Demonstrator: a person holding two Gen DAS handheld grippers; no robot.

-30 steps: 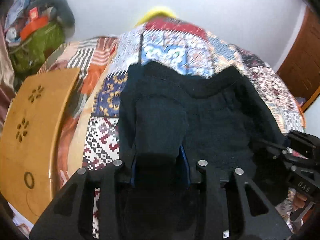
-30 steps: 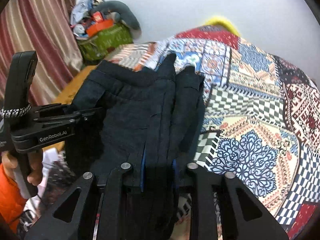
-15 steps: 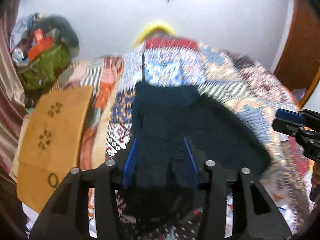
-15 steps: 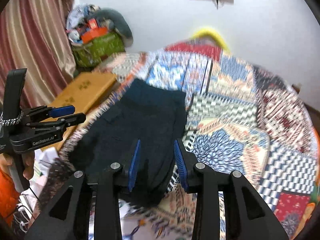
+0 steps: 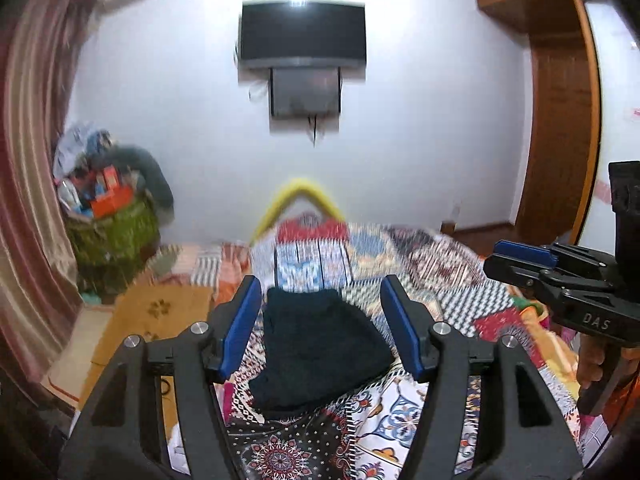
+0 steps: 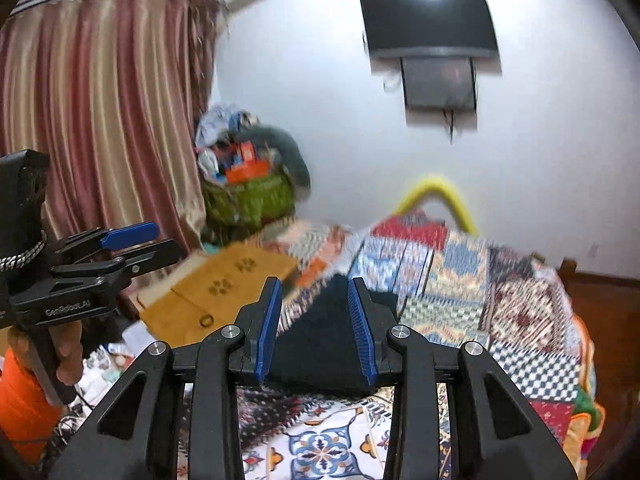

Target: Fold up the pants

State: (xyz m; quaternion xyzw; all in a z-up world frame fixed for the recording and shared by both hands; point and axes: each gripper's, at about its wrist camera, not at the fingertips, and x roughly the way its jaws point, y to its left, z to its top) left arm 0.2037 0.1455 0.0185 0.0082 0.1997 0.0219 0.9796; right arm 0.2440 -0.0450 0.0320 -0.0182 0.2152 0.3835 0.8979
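Note:
The dark navy pants [image 5: 318,350] lie folded in a compact bundle on the patchwork bedspread [image 5: 452,280]. They also show in the right wrist view [image 6: 320,340]. My left gripper [image 5: 320,320] is open and empty, raised above and behind the bundle. My right gripper [image 6: 316,320] is open and empty, also drawn back from the pants. The right gripper shows at the right edge of the left wrist view [image 5: 528,258]. The left gripper shows at the left of the right wrist view [image 6: 132,244].
A wooden lap table [image 5: 160,316] lies left of the pants. A green bag piled with clutter [image 5: 112,224] stands by the striped curtain [image 6: 100,120]. A wall TV [image 5: 302,36] hangs ahead. A wooden door [image 5: 560,140] is at the right.
Both grippers let go of the pants, opened and pulled up and back. The pants now lie folded on the bed, and the view tilted up toward the wall.

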